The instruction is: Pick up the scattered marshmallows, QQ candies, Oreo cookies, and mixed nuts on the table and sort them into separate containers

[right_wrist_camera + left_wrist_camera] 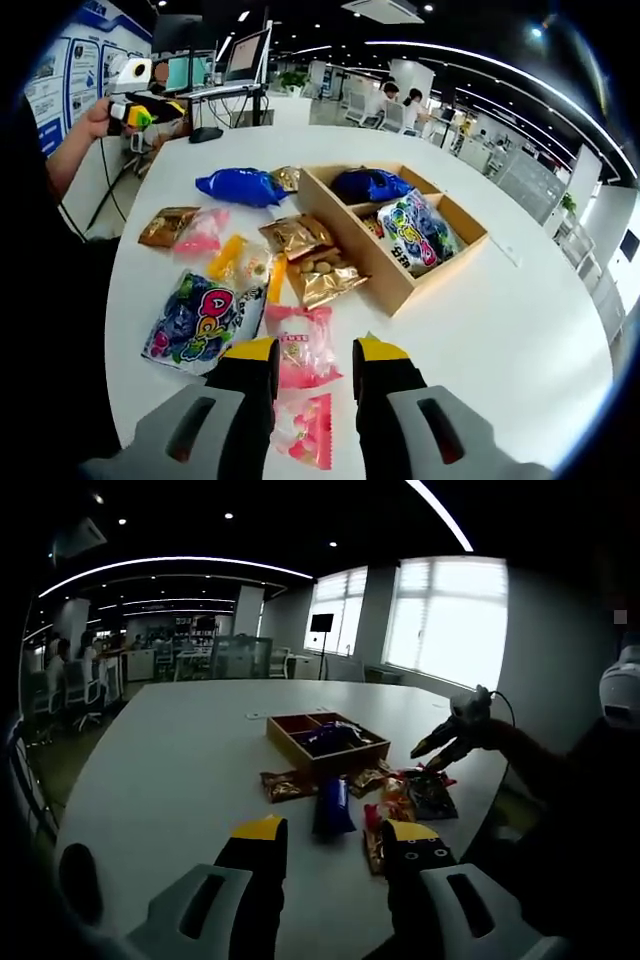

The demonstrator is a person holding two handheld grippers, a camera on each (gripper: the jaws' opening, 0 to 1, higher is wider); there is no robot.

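Note:
My right gripper (317, 352) hangs open just above a pink marshmallow packet (300, 345), and a second pink packet (312, 432) lies under the jaws. A QQ candy bag (200, 320), gold nut packets (322, 280) and a blue Oreo packet (243, 185) are scattered beside the wooden divided box (400, 290). Inside it lie one blue Oreo packet (368, 185) and one QQ candy bag (415, 232) in separate compartments. My left gripper (337, 835) is open and holds nothing, raised well short of a blue Oreo packet (333, 805) and the box (325, 742). The right gripper (452, 738) shows over the packet pile (415, 792).
The round white table (180, 770) has bare room left of the box. Its edge (120, 300) runs close to the packets on the person's side. A person's arm (540, 760) reaches in from the right. Office desks and chairs (80, 680) stand far behind.

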